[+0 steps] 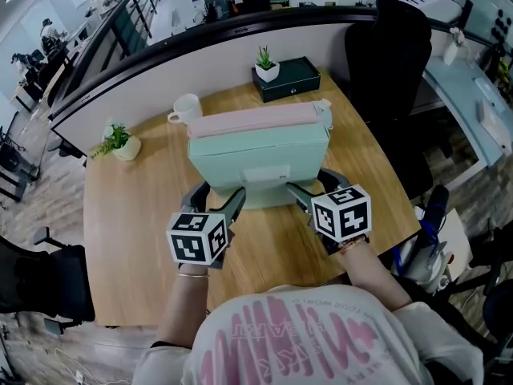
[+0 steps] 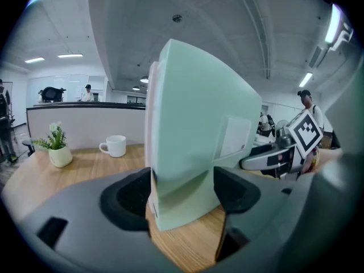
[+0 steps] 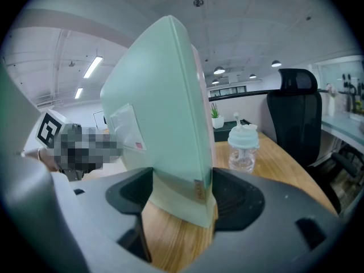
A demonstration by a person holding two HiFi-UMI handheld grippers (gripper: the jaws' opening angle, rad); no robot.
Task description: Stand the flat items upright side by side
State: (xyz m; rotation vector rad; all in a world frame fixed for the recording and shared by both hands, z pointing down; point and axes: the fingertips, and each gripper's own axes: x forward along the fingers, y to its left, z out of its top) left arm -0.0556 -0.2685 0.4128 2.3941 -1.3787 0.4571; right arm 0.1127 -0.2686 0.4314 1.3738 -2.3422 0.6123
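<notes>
A mint-green flat box [image 1: 256,155] stands upright on the wooden table [image 1: 136,239], its broad face toward me. A pink flat item [image 1: 252,123] stands right behind it, side by side with it. My left gripper [image 1: 218,197] holds the green box's lower left corner, and in the left gripper view the box [image 2: 199,124] fills the gap between the pads of that gripper [image 2: 182,195]. My right gripper [image 1: 317,184] holds the lower right corner. In the right gripper view the box [image 3: 165,107] sits pressed between both pads of the right gripper [image 3: 182,201].
A white mug [image 1: 186,107] and a small potted plant [image 1: 120,143] stand at the back left. A black case [image 1: 287,79] with a plant on it sits at the far edge. A clear bottle [image 3: 243,147] stands by the boxes' right end. A black chair [image 1: 393,46] is on the right.
</notes>
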